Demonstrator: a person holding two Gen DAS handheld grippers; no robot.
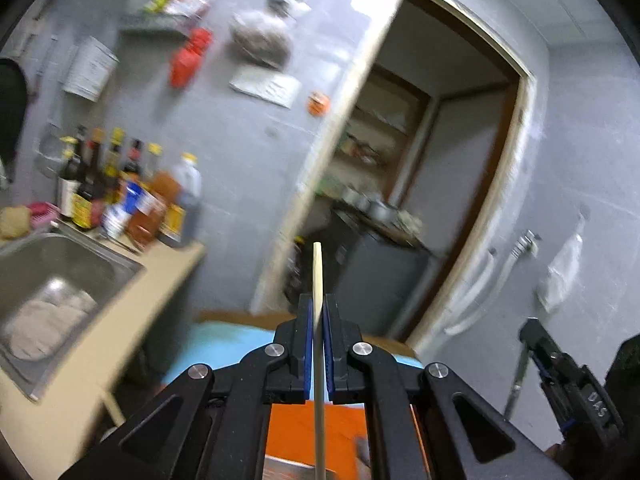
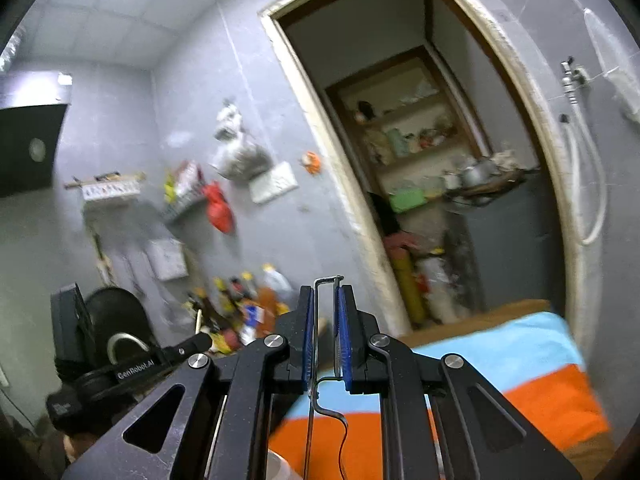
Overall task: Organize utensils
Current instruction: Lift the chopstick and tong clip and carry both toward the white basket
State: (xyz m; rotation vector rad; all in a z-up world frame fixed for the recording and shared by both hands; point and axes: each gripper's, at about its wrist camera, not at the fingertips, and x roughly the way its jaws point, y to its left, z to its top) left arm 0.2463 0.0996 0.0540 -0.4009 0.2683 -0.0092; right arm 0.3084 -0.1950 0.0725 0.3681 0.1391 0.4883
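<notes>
My left gripper [image 1: 318, 300] is shut on a pale wooden chopstick [image 1: 317, 276], which stands up between the blue pads and points toward the doorway. My right gripper [image 2: 325, 292] is shut on a thin bent metal wire utensil [image 2: 328, 280]; its loop sticks out past the fingertips and its wavy wire hangs below. Both grippers are raised above an orange and light blue cloth [image 2: 520, 368]. The right gripper also shows at the lower right of the left wrist view [image 1: 560, 364]. The left gripper shows at the lower left of the right wrist view [image 2: 192, 344].
A steel sink [image 1: 60, 272] with a cloth inside sits at left in a beige counter [image 1: 168, 268]. Several sauce bottles [image 1: 120, 192] stand behind it. Bags hang on the grey wall [image 1: 260, 36]. An open doorway [image 2: 440, 160] leads to cluttered shelves. A hose [image 2: 588, 184] hangs at right.
</notes>
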